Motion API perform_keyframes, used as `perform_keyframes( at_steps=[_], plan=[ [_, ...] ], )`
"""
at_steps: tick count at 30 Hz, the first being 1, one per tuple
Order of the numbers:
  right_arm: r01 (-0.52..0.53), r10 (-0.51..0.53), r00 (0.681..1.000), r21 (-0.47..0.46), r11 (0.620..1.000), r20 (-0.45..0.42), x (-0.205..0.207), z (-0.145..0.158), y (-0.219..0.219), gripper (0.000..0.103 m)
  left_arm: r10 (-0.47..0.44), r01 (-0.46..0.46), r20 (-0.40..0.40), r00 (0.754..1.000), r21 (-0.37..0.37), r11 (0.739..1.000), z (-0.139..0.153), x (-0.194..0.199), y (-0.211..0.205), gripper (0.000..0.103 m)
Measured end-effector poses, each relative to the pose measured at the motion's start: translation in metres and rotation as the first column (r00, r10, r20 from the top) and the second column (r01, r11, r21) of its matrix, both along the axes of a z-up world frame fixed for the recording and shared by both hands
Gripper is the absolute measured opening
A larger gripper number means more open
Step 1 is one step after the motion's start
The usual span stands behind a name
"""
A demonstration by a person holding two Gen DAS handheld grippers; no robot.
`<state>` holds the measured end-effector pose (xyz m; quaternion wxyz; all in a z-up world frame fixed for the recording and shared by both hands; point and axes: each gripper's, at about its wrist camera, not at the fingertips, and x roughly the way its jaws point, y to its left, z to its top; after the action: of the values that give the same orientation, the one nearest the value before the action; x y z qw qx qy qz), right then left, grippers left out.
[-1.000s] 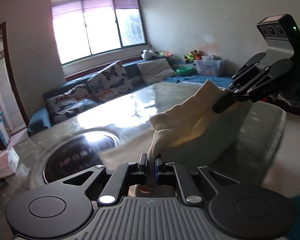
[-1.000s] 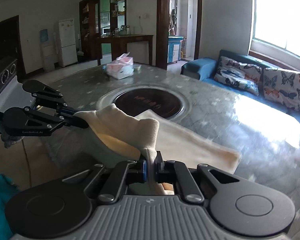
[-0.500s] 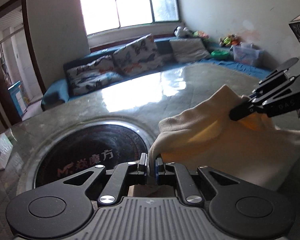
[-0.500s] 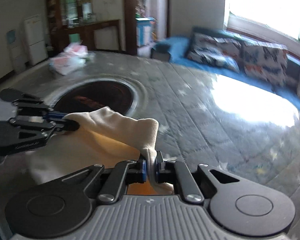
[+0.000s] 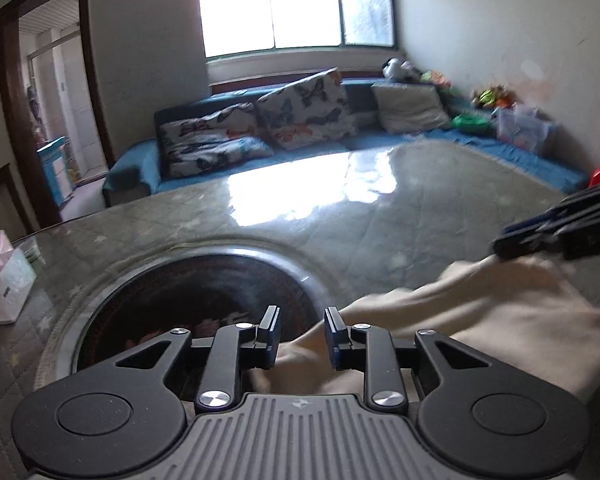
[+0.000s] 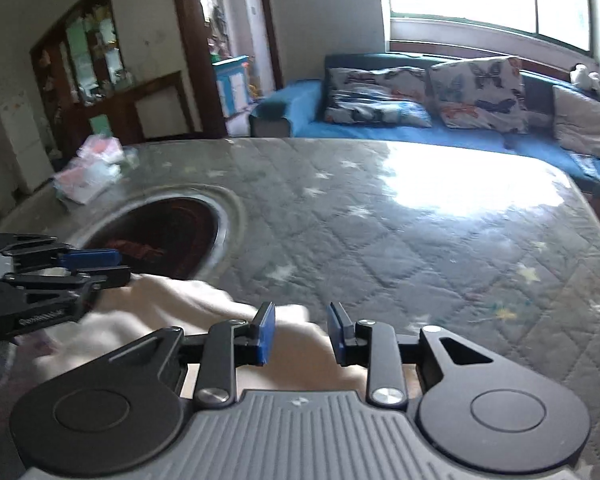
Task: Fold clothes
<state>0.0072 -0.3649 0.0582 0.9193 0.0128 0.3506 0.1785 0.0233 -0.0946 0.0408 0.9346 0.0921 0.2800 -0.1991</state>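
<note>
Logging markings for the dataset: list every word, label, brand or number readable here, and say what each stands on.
Nothing reads cleanly.
Pale lettering on the side of the left gripper: too blurred to read.
Pale letters on the side of the right gripper: motion-blurred, unreadable.
Reddish characters in the dark round inset of the table: blurred and partly hidden.
Small print on the tissue pack: too small to read.

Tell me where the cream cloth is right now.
The cream cloth lies on the table, right of the dark round inset, under both open hand-held grippers in each wrist view.
</note>
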Motion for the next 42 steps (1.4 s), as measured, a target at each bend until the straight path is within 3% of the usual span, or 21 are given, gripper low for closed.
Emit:
perform_keyframes(
  at_steps=[6, 11, 15, 20, 25, 26, 27, 31, 33, 36, 40, 42],
  plan=[
    [-0.031, 0.03, 0.999, -0.018, 0.999, -0.041, 0.014, -0.009, 0.023, 0.028, -0.085, 0.085, -0.045, 0.995, 0.006, 0.996, -0.005, 0.009, -0.032, 0.025],
    [-0.024, 0.02, 0.999, -0.082, 0.996, -0.048, 0.022, -0.024, 0.038, 0.029, -0.045, 0.046, -0.09, 0.995, 0.013, 0.999, -0.02, 0.032, -0.036, 0.025],
    [-0.032, 0.032, 0.999, -0.133, 0.991, -0.009, 0.022, -0.032, 0.045, 0.035, -0.025, 0.028, -0.094, 0.995, 0.027, 0.999, -0.028, 0.038, -0.038, 0.027],
    [-0.031, 0.03, 1.0, -0.095, 0.995, -0.007, 0.022, -0.026, 0.035, 0.04, -0.017, 0.019, -0.093, 0.996, 0.023, 1.0, -0.028, 0.035, -0.039, 0.027],
    [-0.039, 0.04, 0.999, -0.106, 0.994, 0.012, 0.003, -0.015, 0.026, 0.042, 0.001, 0.001, -0.092, 0.996, 0.021, 1.0, -0.027, 0.036, -0.037, 0.035],
    [-0.043, 0.044, 0.999, -0.104, 0.994, 0.01, -0.001, -0.013, 0.025, 0.046, 0.005, -0.003, -0.093, 0.996, 0.017, 1.0, -0.027, 0.036, -0.036, 0.037],
    [-0.047, 0.048, 0.999, -0.101, 0.994, 0.007, -0.005, -0.012, 0.024, 0.057, 0.011, -0.009, -0.092, 0.996, 0.017, 1.0, -0.027, 0.036, -0.035, 0.041],
    [-0.062, 0.063, 0.998, -0.103, 0.993, 0.001, -0.022, -0.018, 0.019, 0.06, 0.027, -0.026, -0.089, 0.996, 0.007, 1.0, -0.024, 0.031, -0.032, 0.05],
    [-0.053, 0.052, 0.999, -0.092, 0.994, -0.013, -0.024, -0.024, 0.015, 0.066, 0.025, -0.025, -0.086, 0.996, -0.003, 1.0, -0.021, 0.025, -0.03, 0.059],
    [-0.053, 0.052, 0.999, -0.075, 0.996, -0.008, -0.027, -0.029, 0.01, 0.068, 0.022, -0.023, -0.067, 0.997, -0.007, 1.0, -0.017, 0.013, -0.027, 0.071],
    [-0.047, 0.047, 0.999, -0.049, 0.998, 0.005, -0.031, -0.027, 0.006, 0.074, 0.041, -0.042, -0.038, 0.998, -0.008, 0.999, -0.011, -0.005, -0.019, 0.078],
    [-0.056, 0.057, 0.998, -0.048, 0.997, 0.023, -0.036, -0.023, 0.006, 0.086, 0.055, -0.055, -0.025, 0.998, -0.008, 0.998, -0.009, -0.014, -0.014, 0.091]
  ],
)
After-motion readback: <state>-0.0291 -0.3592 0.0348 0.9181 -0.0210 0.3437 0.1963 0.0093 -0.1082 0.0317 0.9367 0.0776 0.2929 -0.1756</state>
